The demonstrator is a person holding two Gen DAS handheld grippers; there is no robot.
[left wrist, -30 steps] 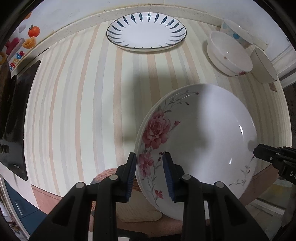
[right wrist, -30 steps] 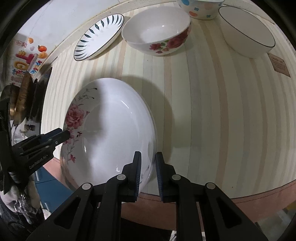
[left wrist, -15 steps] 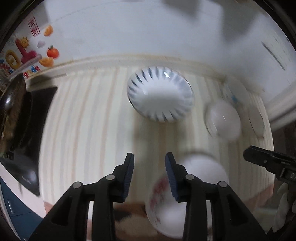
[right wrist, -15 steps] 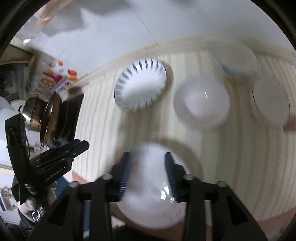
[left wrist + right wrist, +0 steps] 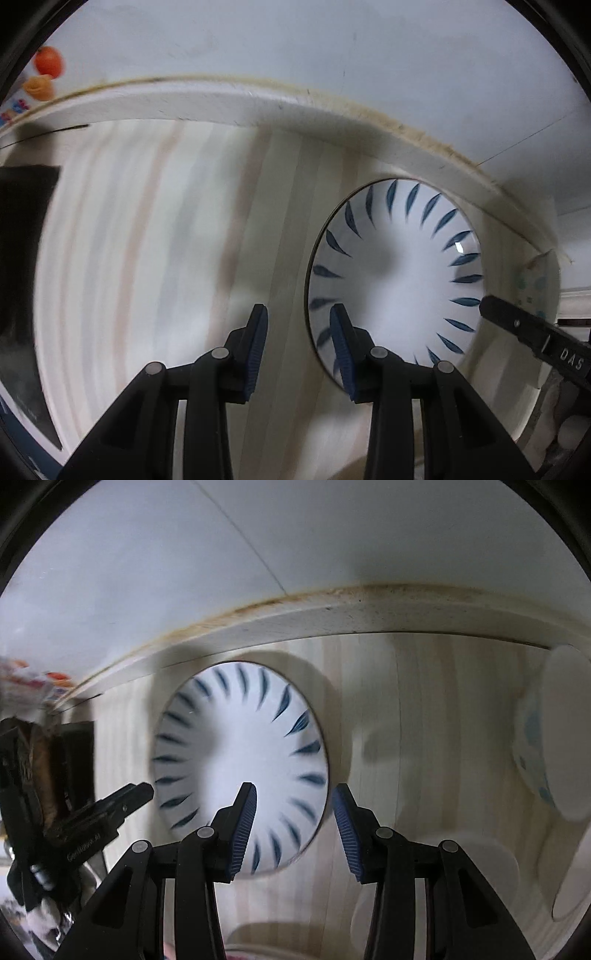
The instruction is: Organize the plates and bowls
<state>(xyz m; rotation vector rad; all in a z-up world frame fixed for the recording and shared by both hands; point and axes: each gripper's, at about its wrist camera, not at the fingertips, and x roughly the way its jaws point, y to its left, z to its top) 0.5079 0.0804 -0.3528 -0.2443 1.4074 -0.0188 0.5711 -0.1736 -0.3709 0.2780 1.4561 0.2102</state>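
Left gripper (image 5: 298,325) open, empty, over striped table (image 5: 155,258); jaws straddle blue-leaf plate (image 5: 395,280) rim, contact unclear.

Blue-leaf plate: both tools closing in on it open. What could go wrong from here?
1. The blue-leaf plate lies flat on the counter; the left tool straddles its rim, so a pad may strike it.
2. It sits close to the backsplash ledge, leaving little room behind.
3. The right tool nears the opposite rim; uneven grips could tilt the plate.

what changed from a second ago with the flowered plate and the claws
Both claws let go of the flowered plate and moved on toward the blue-leaf plate. The left claw and right claw have just opened and hold nothing. The blue-leaf plate stayed on the striped counter.
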